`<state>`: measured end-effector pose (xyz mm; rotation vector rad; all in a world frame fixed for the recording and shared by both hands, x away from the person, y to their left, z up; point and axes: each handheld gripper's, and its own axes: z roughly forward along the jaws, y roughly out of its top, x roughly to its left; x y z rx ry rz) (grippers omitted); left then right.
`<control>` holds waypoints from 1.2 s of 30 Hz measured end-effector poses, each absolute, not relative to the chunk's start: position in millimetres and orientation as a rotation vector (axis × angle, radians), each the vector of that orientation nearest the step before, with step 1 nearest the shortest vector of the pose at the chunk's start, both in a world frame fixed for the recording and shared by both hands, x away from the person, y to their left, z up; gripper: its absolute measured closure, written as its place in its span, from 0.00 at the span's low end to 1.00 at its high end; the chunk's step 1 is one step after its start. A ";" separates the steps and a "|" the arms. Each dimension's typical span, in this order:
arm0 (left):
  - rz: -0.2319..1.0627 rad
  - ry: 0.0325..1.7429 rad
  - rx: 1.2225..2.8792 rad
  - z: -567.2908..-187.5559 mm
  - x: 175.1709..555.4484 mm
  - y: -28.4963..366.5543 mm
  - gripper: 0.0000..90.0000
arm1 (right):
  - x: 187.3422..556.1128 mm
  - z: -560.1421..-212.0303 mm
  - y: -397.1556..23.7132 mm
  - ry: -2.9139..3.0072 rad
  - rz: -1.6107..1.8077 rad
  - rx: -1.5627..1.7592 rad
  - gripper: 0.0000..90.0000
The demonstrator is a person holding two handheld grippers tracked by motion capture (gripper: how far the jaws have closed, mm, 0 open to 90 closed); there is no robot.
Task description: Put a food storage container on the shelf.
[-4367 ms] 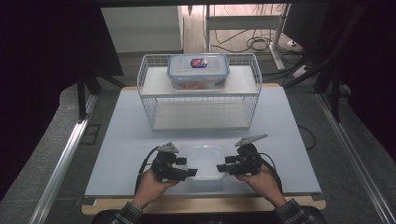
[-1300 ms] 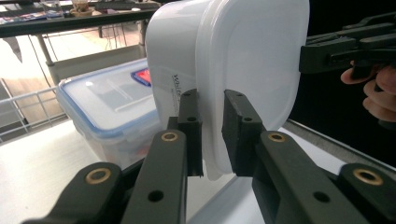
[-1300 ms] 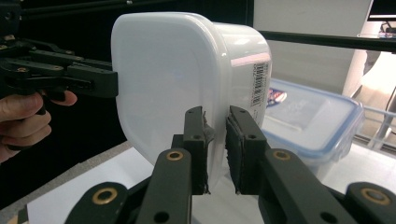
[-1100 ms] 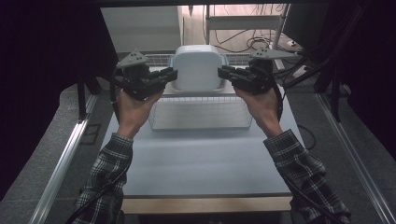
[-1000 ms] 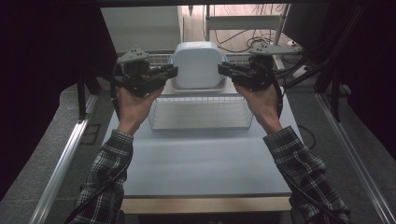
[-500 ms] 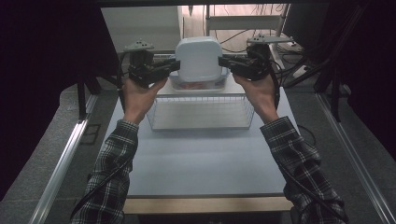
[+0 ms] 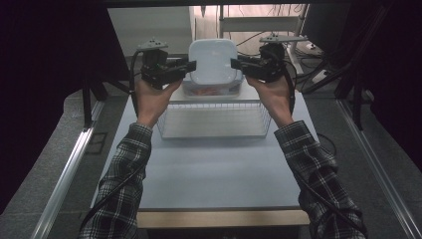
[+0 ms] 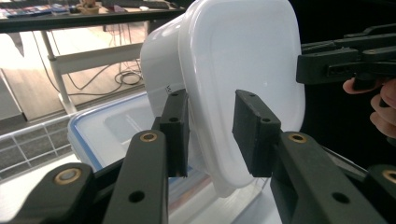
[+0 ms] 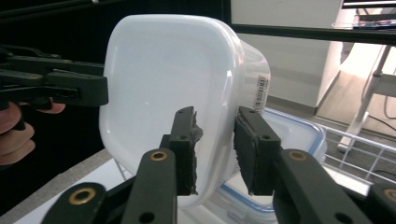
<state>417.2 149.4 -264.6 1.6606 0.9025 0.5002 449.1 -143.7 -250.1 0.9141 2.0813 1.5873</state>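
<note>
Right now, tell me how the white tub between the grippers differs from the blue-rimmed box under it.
The white tub is tipped up on its side, while the blue-rimmed box lies flat on the wire rack. The white tub is plain white with no coloured trim; the blue-rimmed box has a clear lid edged in blue. The white tub sits between the jaws of both grippers; the blue-rimmed box has no jaws around it. Both are rounded-corner plastic food containers.

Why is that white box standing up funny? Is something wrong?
Yes, it looks odd. The white box stands tilted on its edge atop the blue-rimmed box on the wire rack, not flat. The left gripper and right gripper have just been opening, with its rim between their jaws.
</note>
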 end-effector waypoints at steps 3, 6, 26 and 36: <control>0.498 0.911 1.648 -265.6 420.4 149.4 0.74 | 451.7 -250.0 -142.2 2.083 1.577 0.920 0.74; 0.496 0.922 1.636 -266.7 422.9 149.0 0.74 | 454.3 -250.6 -140.8 2.087 1.567 0.925 0.73; 0.528 0.980 1.661 -268.8 434.9 145.1 0.61 | 467.4 -250.8 -132.2 2.092 1.535 0.992 0.60; 0.550 1.012 1.636 -266.5 439.1 140.9 0.52 | 471.4 -247.6 -127.4 2.053 1.480 0.999 0.58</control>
